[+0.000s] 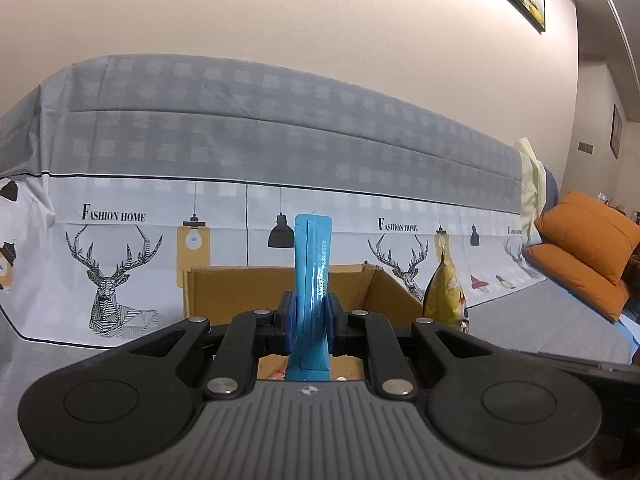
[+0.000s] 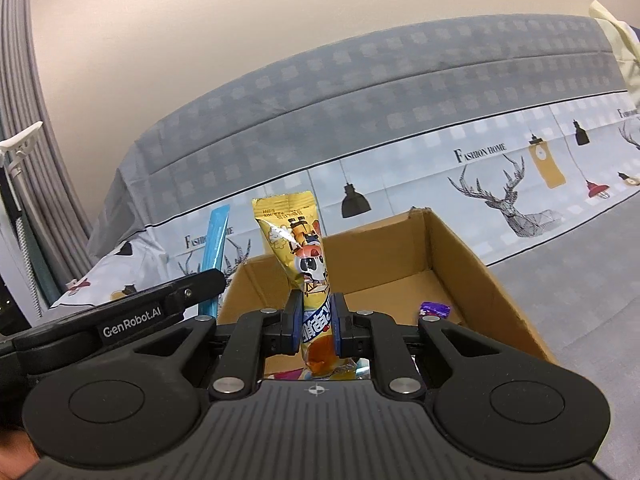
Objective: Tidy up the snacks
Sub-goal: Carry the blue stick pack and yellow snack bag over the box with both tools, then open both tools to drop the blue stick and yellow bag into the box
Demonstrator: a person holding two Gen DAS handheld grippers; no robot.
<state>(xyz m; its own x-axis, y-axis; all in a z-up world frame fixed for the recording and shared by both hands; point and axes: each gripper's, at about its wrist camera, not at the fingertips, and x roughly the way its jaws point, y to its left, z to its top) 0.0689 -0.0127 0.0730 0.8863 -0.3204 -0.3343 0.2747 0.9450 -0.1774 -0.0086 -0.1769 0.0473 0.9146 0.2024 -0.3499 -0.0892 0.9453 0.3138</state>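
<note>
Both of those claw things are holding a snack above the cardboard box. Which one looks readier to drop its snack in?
Probably the right gripper. Its yellow snack packet hangs over the cardboard box, whose floor and purple candy show ahead. The left gripper holds its blue packet nearer the box's near edge.

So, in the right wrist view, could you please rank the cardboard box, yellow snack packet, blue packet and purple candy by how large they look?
1. Cardboard box
2. Yellow snack packet, though it is nearest the camera, so it looks bigger than it is
3. Blue packet, partly hidden
4. Purple candy
</note>
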